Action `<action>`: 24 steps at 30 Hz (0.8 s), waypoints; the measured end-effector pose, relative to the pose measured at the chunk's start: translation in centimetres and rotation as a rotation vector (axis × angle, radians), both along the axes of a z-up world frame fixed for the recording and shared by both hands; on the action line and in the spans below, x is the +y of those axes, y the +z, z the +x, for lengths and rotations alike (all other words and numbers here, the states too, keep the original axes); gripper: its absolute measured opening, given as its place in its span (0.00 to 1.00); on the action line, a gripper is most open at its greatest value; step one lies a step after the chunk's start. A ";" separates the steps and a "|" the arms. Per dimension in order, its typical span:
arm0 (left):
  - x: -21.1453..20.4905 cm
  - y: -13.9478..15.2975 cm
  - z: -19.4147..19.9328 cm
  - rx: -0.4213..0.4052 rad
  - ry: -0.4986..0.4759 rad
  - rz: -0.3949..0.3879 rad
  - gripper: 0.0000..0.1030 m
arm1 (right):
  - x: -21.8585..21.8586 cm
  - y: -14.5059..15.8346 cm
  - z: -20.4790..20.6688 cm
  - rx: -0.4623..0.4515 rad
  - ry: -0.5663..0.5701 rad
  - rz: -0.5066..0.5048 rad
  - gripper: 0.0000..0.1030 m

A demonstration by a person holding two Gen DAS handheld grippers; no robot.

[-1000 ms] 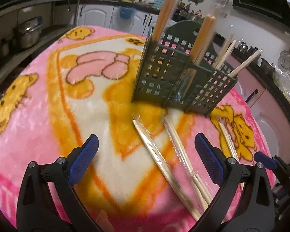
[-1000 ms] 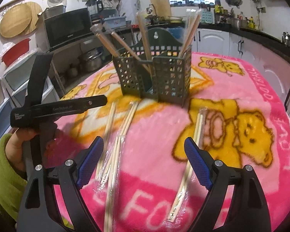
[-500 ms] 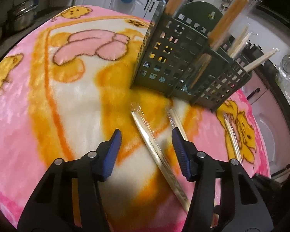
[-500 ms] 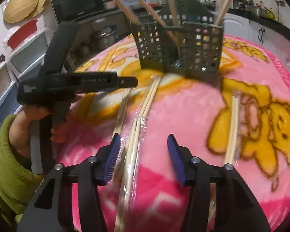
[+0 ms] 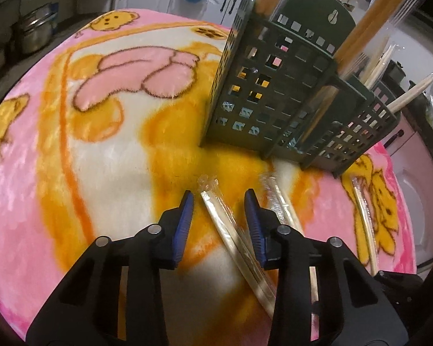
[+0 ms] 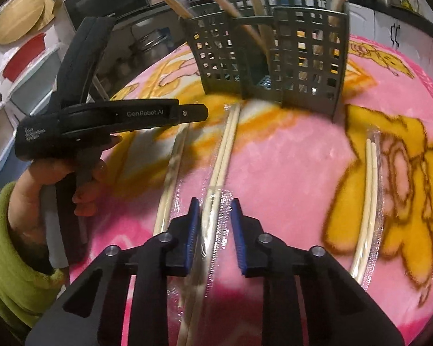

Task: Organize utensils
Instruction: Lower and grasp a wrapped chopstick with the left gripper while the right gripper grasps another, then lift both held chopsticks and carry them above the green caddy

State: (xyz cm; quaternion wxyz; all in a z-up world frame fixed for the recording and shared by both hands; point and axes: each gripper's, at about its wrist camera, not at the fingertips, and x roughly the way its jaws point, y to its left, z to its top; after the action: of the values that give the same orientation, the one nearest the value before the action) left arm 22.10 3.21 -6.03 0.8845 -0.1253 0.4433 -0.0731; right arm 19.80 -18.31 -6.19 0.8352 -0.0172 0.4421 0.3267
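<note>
Three wrapped chopstick pairs lie on the pink blanket [image 5: 29, 173] covering the desk, in front of the dark green utensil holder [image 5: 285, 98] that stands toward the far edge with more chopsticks upright in it. The left gripper [image 5: 218, 210] hangs partly open, its jaws on either side of the leftmost wrapped pair [image 5: 233, 230] without clamping it. The right gripper [image 6: 215, 222] is likewise partly open around the middle wrapped pair [image 6: 222, 155]. A third wrapped pair [image 6: 368, 201] lies apart toward the right edge.
</note>
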 end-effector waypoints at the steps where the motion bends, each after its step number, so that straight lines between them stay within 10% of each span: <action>1: -0.1 0.0 0.1 0.000 -0.001 0.007 0.26 | -0.3 0.0 0.1 0.006 -0.005 0.010 0.18; 24: 0.7 0.4 0.3 -0.024 0.011 0.008 0.06 | -4.7 1.8 -0.5 -0.031 -0.116 0.086 0.06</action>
State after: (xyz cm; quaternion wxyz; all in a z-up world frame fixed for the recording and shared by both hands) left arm 22.44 3.92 -5.58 0.8906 -0.1235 0.4324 -0.0680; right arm 19.31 -23.03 -4.37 0.8594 0.0391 0.4150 0.2961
